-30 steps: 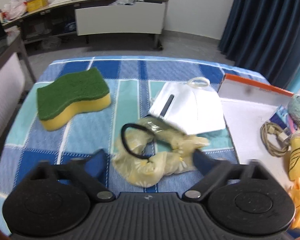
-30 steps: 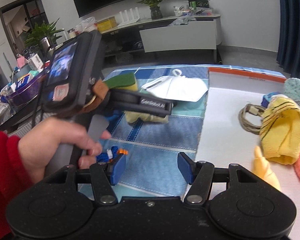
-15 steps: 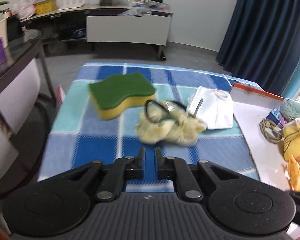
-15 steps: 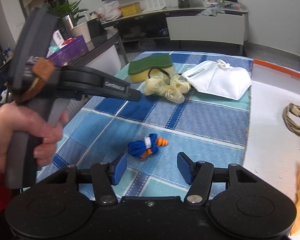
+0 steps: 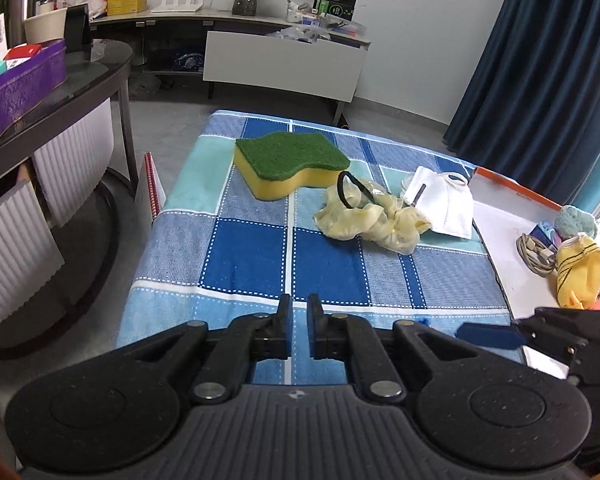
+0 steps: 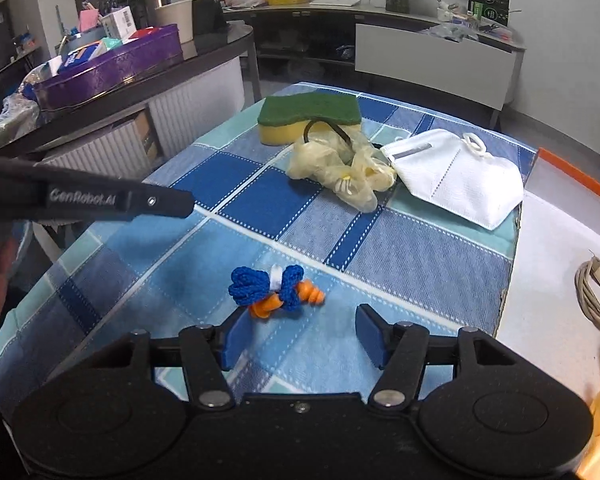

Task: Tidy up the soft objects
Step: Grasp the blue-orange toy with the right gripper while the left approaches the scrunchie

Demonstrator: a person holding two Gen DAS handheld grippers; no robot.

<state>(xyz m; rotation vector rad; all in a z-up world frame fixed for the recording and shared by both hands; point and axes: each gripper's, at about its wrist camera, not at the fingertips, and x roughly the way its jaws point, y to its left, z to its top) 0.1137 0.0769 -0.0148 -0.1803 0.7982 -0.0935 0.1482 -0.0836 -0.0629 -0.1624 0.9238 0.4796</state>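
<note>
Sorting soft items: earplugs next
Right gripper (image 6: 300,334), fingers wide, hovers by corded earplugs (image 6: 276,290); left gripper (image 5: 299,330) closed, empty. Sponge (image 5: 290,164), gloves (image 5: 370,218), mask (image 5: 440,206) remain.

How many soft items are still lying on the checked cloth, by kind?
Sponge: 1
Crumpled yellowish gloves, one bundle: 1
Black hair tie, on the gloves: 1
White face mask: 1
Corded orange earplugs: 1
Total: 5
</note>
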